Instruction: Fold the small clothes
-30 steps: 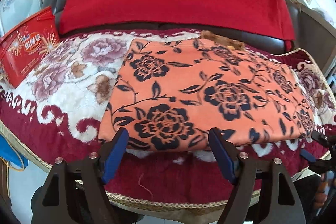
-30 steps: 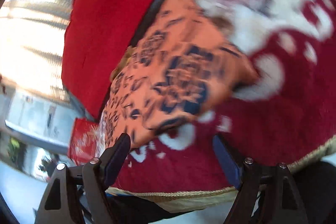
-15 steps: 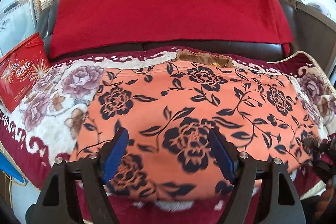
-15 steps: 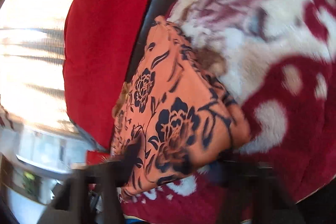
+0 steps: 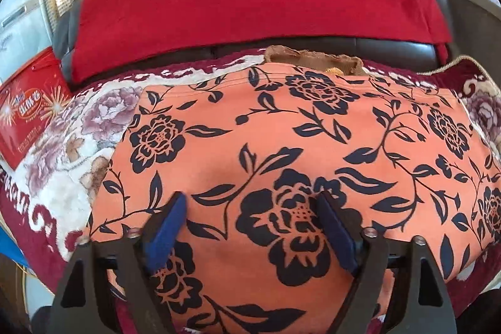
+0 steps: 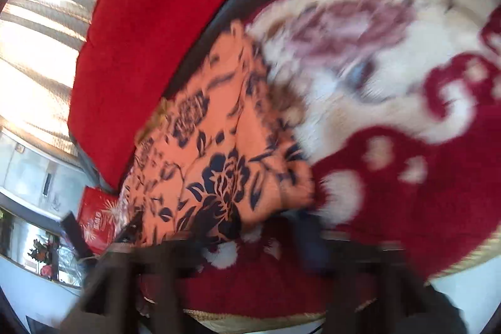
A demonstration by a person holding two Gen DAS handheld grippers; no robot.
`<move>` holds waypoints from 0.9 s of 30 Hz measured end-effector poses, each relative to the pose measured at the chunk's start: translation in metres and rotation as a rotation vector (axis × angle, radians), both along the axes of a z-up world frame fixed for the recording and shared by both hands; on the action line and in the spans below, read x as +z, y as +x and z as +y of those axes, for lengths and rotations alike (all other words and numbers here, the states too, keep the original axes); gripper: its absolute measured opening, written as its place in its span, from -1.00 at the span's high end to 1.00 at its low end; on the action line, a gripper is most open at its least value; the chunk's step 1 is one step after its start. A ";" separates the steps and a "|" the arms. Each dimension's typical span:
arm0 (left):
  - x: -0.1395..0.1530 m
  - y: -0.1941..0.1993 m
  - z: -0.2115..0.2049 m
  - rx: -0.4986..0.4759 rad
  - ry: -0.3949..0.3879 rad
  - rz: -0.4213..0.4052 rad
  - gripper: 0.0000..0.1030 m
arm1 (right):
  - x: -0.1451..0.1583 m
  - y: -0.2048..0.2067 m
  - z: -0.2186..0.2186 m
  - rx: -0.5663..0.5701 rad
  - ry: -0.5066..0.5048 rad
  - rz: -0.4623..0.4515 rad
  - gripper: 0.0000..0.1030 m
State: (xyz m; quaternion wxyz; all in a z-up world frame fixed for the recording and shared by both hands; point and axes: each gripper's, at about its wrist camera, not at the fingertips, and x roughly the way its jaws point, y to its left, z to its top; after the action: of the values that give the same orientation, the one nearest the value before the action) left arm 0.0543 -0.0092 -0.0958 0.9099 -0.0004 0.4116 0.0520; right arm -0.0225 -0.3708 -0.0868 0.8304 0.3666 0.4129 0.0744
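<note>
- The orange floral garment (image 5: pixel 281 165) lies folded flat on the patterned blanket (image 5: pixel 72 146) that covers the sofa seat, across the middle of the seat, its far edge near the seat's back edge and its near edge at the front edge.
- The left gripper (image 5: pixel 253 227) hangs over the near part of the garment, jaws wide apart and just now widening, cloth below them, nothing pinched.
- The right gripper (image 6: pixel 250 243) is smeared by motion at the garment's near right corner; its jaws have just parted wide, and the blur hides whether the corner lies between them.
- Risk: closing the left jaws mid-panel would likely bunch one layer and spoil the flat fold.
- Risk: the plush blanket pile could be pinched along with the cloth, dragging the blanket at the seat's front edge.
- Risk: the brown piece (image 5: pixel 313 61) peeking past the garment's far edge may be loose; a pull could shift it.
- Risk: uneven lifting by the two grippers would skew the edges.
- The red box (image 5: pixel 28 111) at the seat's left edge stands apart from the garment.
</note>
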 end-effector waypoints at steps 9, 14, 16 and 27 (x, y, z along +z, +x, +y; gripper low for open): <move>-0.005 0.001 0.009 -0.015 -0.041 -0.006 -0.76 | 0.015 0.109 -0.018 0.160 0.050 -0.059 -0.60; -0.007 0.003 0.010 -0.019 -0.060 -0.006 -0.80 | -0.022 0.189 -0.003 0.245 0.003 0.084 -0.44; -0.008 0.005 0.012 -0.017 -0.068 -0.006 -0.83 | -0.017 0.195 0.016 0.292 -0.058 0.104 0.60; -0.010 0.006 0.017 -0.020 -0.108 -0.001 -0.87 | 0.006 0.175 0.018 0.073 -0.335 0.144 -0.49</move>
State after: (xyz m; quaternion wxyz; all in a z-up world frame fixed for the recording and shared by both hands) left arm 0.0604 0.0082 -0.1058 0.9092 -0.0452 0.4133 0.0206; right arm 0.1526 -0.3526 -0.0810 0.8450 0.2122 0.4909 0.0081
